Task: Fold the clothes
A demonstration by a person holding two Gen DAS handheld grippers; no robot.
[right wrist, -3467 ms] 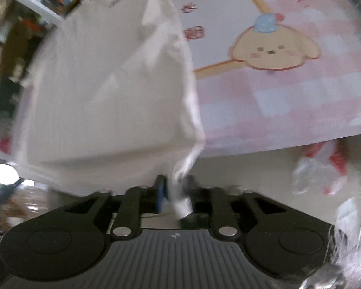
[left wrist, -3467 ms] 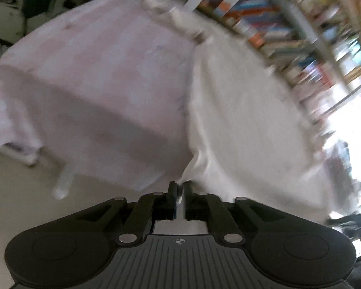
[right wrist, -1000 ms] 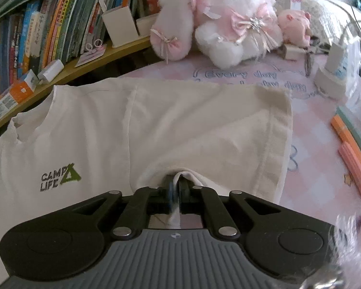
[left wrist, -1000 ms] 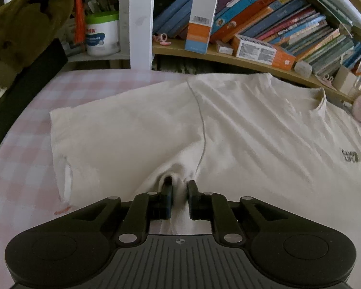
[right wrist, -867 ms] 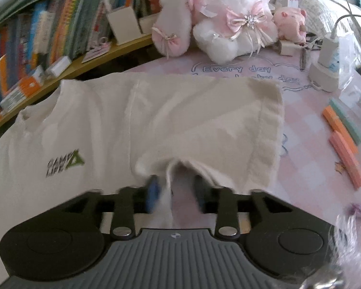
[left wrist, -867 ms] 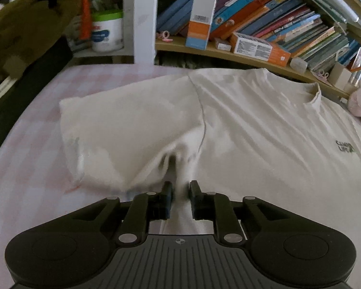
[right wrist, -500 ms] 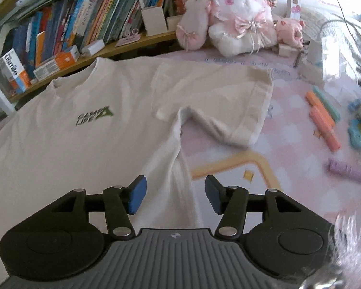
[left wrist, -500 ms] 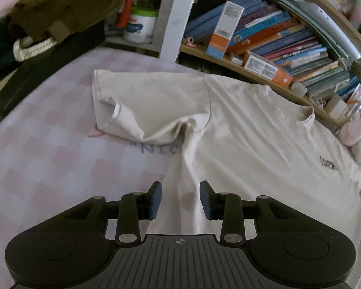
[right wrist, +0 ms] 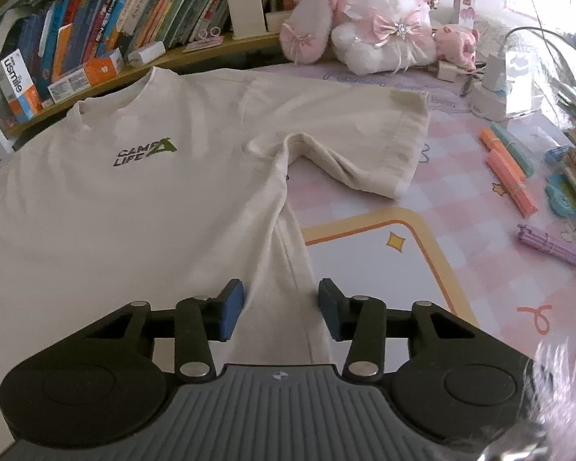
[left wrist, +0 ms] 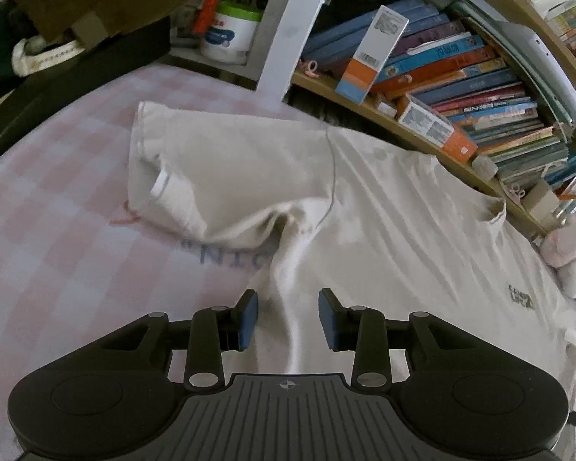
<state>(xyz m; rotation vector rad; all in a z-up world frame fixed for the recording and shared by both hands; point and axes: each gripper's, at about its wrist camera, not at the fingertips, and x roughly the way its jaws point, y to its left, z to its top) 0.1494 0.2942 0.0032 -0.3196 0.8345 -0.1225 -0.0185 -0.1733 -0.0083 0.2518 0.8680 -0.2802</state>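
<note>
One cream T-shirt (right wrist: pixel 142 207) lies spread front-up on the desk (right wrist: pixel 460 269), collar toward the far bookshelf (right wrist: pixel 107 11), two sleeves fanned out left and right.

Left hand-held gripper (left wrist: pixel 288 317): jaws apart, pads clear of the cloth; a raised ridge of the shirt's left side edge runs between them. Pink checked desk cover lies bare to the left of that sleeve (left wrist: pixel 219 176).

Right hand-held gripper (right wrist: pixel 280 309): jaws apart and closing; the shirt's right side edge passes between them, pads not pressing it. Right sleeve (right wrist: pixel 368 142) lies creased at the armpit.

Right of the shirt: two orange sticks (right wrist: pixel 510 180), one purple bundle (right wrist: pixel 549 247), one charger (right wrist: pixel 495 92). Far right: three plush toys (right wrist: pixel 380 27). Open desk between sleeve and sticks.
</note>
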